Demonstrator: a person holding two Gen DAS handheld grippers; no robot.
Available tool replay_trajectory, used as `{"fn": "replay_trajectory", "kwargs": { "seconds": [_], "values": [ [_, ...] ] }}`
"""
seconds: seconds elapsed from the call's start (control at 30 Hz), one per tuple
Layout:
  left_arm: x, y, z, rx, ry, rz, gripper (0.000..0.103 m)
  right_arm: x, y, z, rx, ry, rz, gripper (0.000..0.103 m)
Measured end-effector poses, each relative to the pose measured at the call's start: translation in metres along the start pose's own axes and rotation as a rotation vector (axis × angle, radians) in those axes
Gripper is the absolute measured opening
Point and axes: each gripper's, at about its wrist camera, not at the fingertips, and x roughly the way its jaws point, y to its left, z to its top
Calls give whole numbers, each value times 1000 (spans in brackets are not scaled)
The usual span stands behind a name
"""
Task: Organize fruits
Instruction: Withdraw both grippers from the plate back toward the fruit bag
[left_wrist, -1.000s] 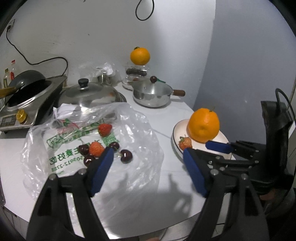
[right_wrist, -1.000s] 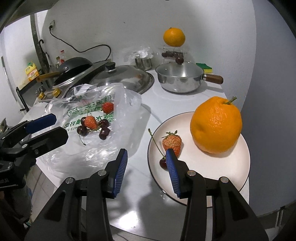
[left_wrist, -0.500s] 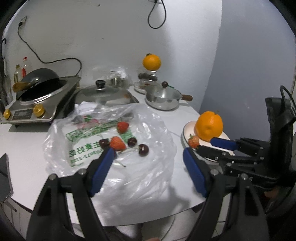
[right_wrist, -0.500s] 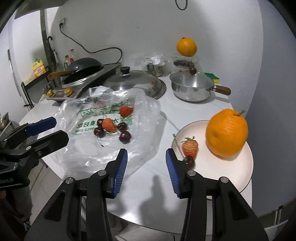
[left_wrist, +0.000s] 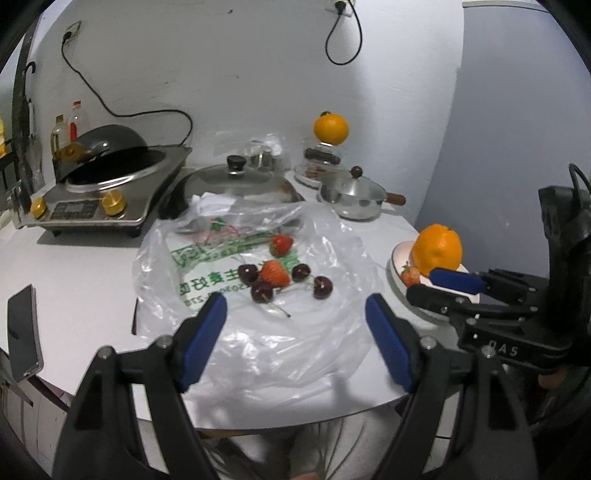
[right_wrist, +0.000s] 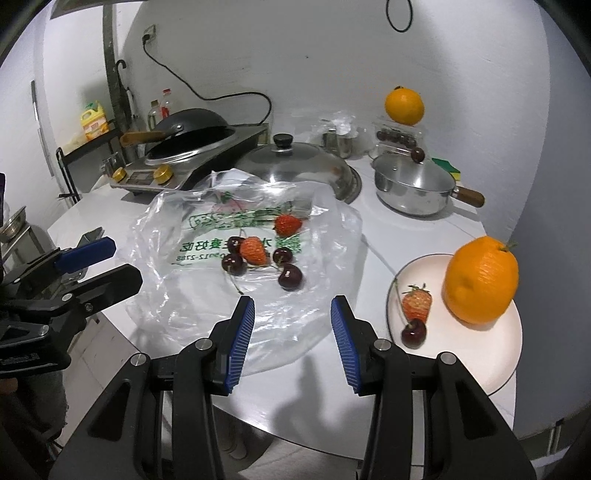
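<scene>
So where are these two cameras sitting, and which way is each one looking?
Left wrist view: on the left gripper, facing across the plastic bag toward the stove; its open fingers and the right gripper show.
Right wrist view: on the right gripper, facing the bag with the plate to its right; its open fingers and the left gripper show.
Shared: bag, plate, big orange.

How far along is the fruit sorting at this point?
Done: the plate holds an orange, one strawberry and one cherry. In hand: nothing; the left gripper and right gripper are both open and empty above the table edge. Left: two strawberries and four cherries lie on the plastic bag.
</scene>
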Motion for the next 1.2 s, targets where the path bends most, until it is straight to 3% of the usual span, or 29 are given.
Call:
{"fn": "replay_trajectory", "kwargs": {
  "seconds": [1.2],
  "values": [
    [74, 37, 5, -44, 93, 45, 79, 96, 12, 21, -39, 108, 83, 46]
  ]
}}
